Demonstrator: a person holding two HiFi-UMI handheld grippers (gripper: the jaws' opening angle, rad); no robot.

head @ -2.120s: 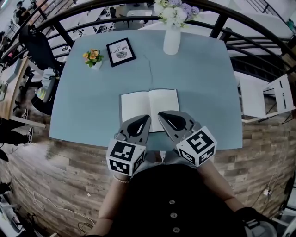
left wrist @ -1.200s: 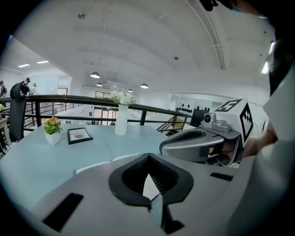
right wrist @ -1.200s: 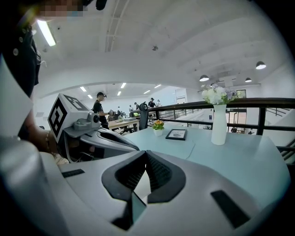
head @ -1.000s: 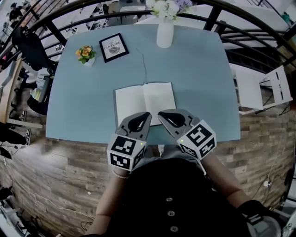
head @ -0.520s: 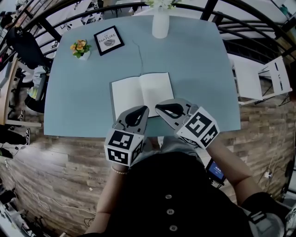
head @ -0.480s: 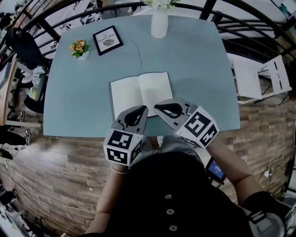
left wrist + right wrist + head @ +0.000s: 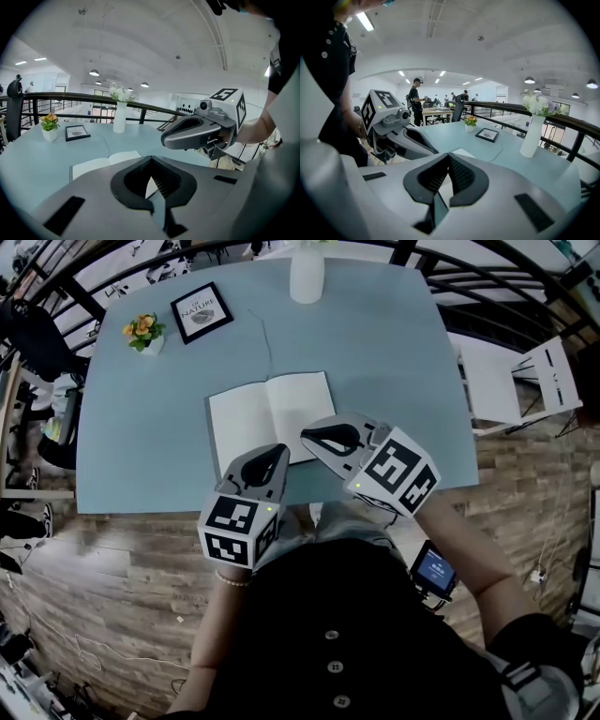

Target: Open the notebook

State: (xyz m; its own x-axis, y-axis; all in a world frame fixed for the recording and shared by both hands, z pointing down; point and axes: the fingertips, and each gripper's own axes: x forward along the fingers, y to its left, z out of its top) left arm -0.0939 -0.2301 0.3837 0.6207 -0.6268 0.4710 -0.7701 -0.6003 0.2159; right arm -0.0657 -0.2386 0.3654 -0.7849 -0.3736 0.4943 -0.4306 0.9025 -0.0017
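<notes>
The one notebook (image 7: 265, 416) lay open and flat at frame centre on the blue table (image 7: 394, 362), long axis across the frame with its right end slightly higher, spine running up-frame, both pages blank white. My two grippers, left (image 7: 277, 454) and right (image 7: 307, 438), hung over its lower edge, each with jaws closed together on nothing.

The notebook (image 7: 267, 418) lies open and flat on the pale blue table (image 7: 394, 352), close to the table's near edge and slightly left of its centre. Both exposed pages are blank and white. The spine fold runs near to far down the middle. A thin dark cover edge shows along the left side. The book sits slightly skewed, with its right page a little farther away than its left.
</notes>
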